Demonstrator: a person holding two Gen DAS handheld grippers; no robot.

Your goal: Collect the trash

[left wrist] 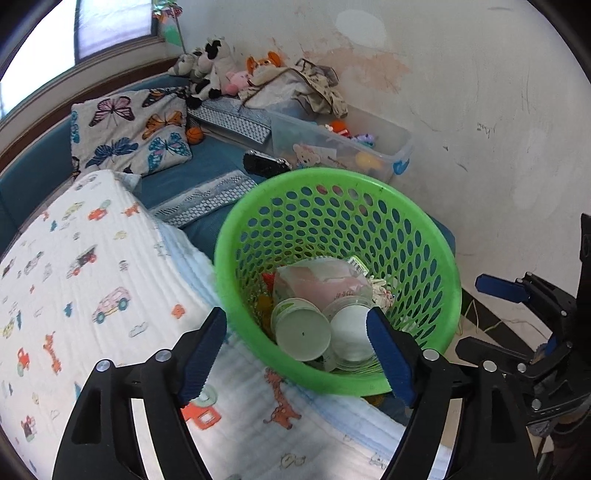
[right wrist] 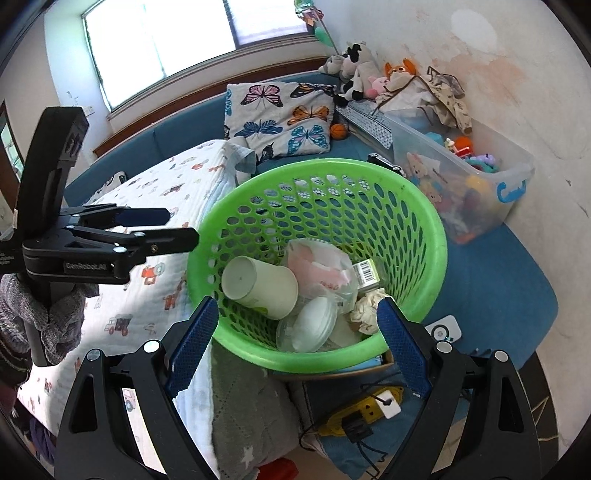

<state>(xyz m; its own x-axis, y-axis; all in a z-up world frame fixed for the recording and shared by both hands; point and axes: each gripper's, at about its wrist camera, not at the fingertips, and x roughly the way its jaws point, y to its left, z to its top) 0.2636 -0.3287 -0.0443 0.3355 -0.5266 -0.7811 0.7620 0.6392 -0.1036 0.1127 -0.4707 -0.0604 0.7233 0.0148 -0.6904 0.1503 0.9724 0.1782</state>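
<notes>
My left gripper (left wrist: 295, 350) and right gripper (right wrist: 295, 332) are both wide open and empty. The cup (right wrist: 258, 288) sits in the basket (right wrist: 424, 206). I lift away slowly, not bumping its rim.

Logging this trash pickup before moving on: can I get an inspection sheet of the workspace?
Surface: printed quilt over blue bed.
Job's things: green basket holds paper cup, plastic lids, crumpled tissue, wrapper.
Clutter: butterfly pillow, plush toys, clear toy bin.
Grippers: left gripper open, empty; right gripper open, empty.
Cables: yellow power strip with cord, below basket.
Surroundings: window, stained wall.
</notes>
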